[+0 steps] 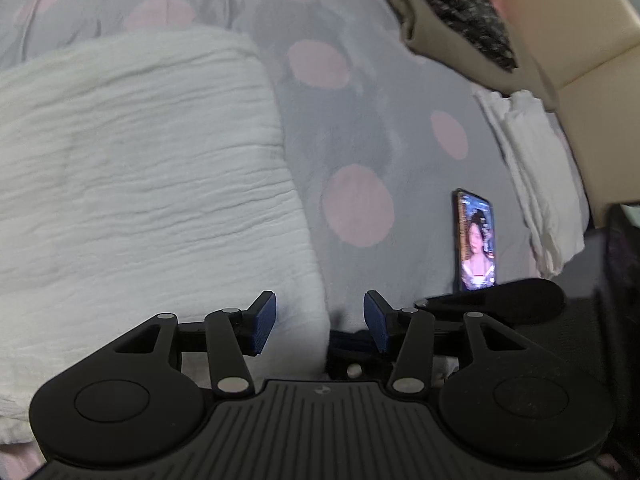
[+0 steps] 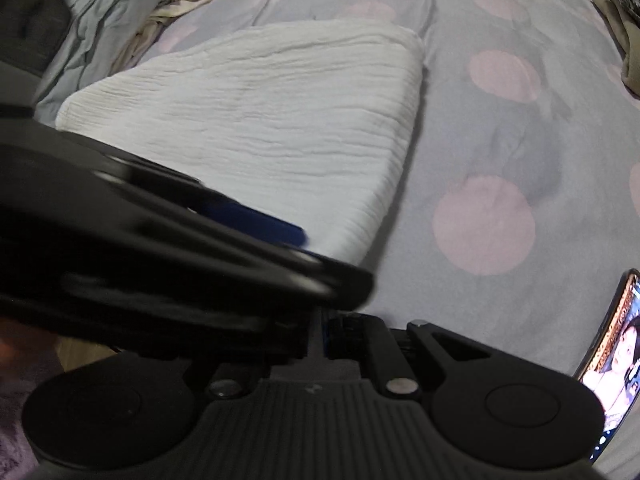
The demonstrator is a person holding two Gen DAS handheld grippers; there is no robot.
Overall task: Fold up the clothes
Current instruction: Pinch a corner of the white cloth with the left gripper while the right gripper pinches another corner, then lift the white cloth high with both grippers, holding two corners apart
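Lying folded: one white cloth (image 1: 140, 184), one phone (image 1: 476, 240)

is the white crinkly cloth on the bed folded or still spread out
Folded. The white cloth lies as a compact, thick pad with straight edges and a squared corner on the dotted bedsheet, with neither gripper holding it.
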